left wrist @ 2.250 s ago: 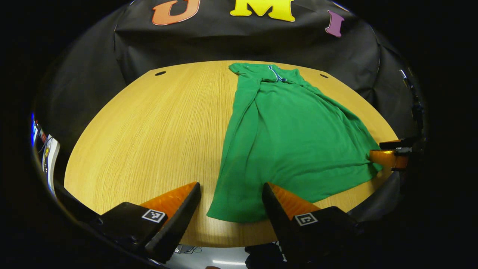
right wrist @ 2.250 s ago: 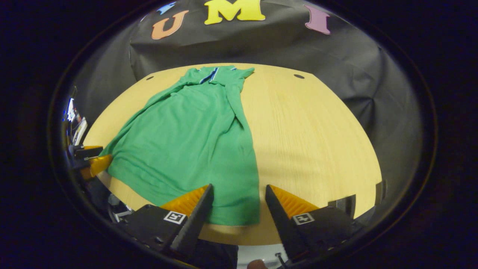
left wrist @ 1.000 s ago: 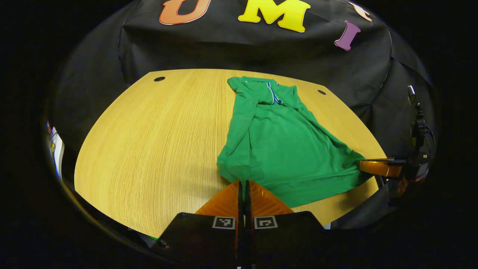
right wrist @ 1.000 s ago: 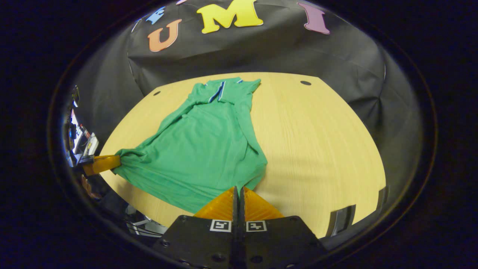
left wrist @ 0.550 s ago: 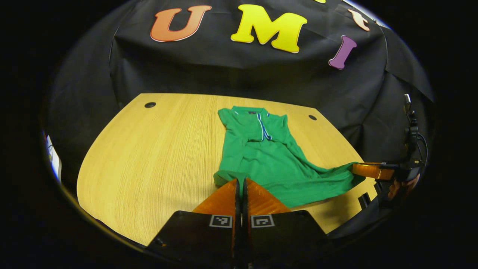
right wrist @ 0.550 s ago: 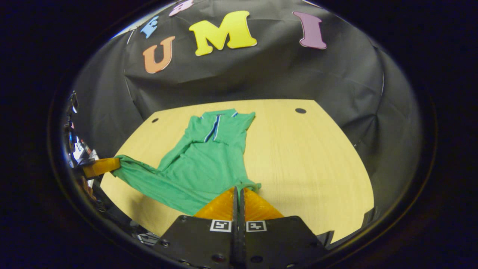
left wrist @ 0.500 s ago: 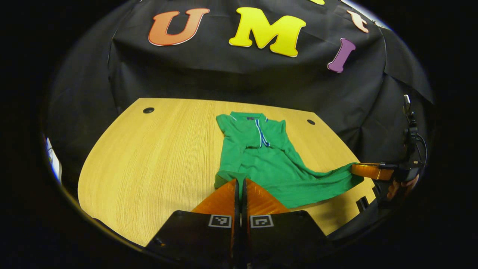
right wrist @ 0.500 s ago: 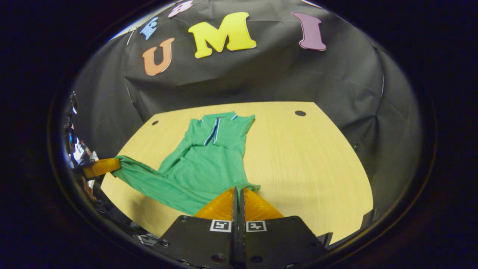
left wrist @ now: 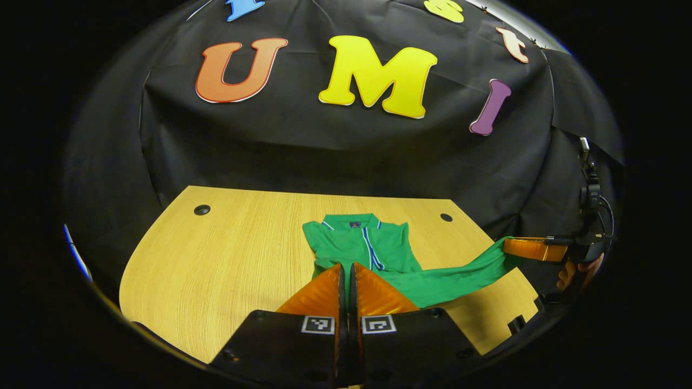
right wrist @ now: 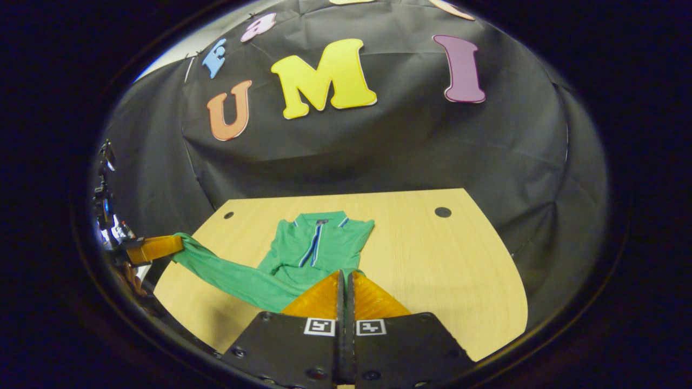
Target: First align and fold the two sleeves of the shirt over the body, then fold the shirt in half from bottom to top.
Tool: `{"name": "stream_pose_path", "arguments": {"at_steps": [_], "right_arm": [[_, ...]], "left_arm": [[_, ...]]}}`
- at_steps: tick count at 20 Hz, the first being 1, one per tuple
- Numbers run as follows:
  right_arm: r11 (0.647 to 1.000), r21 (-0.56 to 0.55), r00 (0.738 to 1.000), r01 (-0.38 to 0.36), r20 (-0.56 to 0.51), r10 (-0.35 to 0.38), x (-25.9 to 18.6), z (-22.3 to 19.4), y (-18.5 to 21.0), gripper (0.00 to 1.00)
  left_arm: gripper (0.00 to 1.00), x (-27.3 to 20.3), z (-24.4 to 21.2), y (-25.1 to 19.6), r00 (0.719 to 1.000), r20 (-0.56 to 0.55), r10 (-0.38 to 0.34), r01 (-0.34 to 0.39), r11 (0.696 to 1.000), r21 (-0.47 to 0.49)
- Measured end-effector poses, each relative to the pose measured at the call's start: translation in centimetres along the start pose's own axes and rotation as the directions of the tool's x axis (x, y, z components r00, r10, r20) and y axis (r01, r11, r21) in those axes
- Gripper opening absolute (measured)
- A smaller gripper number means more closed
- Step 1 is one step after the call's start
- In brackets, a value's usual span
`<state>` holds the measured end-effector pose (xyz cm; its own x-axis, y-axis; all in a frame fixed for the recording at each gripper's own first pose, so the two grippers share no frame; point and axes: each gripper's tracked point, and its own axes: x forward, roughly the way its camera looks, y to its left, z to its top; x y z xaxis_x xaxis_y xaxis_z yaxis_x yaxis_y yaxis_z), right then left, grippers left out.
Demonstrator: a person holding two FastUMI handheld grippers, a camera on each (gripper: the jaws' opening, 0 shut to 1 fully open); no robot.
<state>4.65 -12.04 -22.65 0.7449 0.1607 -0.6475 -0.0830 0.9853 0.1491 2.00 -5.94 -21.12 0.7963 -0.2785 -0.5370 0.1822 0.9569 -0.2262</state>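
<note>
Black cloth hangs behind a pale wooden desk [left wrist: 227,254] with two small round holes near its far corners. On it lies the green shirt [left wrist: 367,248], collar end flat toward the far edge, its blue and white placket facing up. Its lower hem is raised off the wood and stretched between the two claws. In the left gripper view, the left claw [left wrist: 346,270] is clenched on one hem corner, fingers pressed together over the fabric. Farther right, the right claw [left wrist: 532,249] pinches the other corner, level above the desk's edge, with a hand [left wrist: 578,270] behind it. The right gripper view shows its fingers likewise closed on cloth.
</note>
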Motion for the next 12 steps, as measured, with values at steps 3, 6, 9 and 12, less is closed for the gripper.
{"name": "stream_pose_path", "arguments": {"at_steps": [3,6,9,12], "right_arm": [[1.000,0.000,1.000,-0.006,0.018,0.006,2.0,2.8,-0.5,0.00],[1.000,0.009,0.999,-0.011,0.038,0.011,4.3,5.9,-0.9,0.00],[1.000,0.000,0.998,-0.023,0.051,0.023,7.1,8.4,-1.0,0.00],[0.999,-0.018,0.998,-0.029,0.052,0.030,10.5,10.7,-1.1,0.00]], "left_arm": [[0.06,2.2,2.5,0.6,0.999,0.031,0.008,-0.008,1.000,0.000],[0.05,4.3,4.9,1.7,0.998,0.055,0.021,-0.021,1.000,0.001],[0.06,7.0,7.2,3.0,0.996,0.079,0.036,-0.036,0.999,-0.009],[0.06,10.0,8.7,4.4,0.995,0.084,0.056,-0.055,0.998,-0.016]]}}
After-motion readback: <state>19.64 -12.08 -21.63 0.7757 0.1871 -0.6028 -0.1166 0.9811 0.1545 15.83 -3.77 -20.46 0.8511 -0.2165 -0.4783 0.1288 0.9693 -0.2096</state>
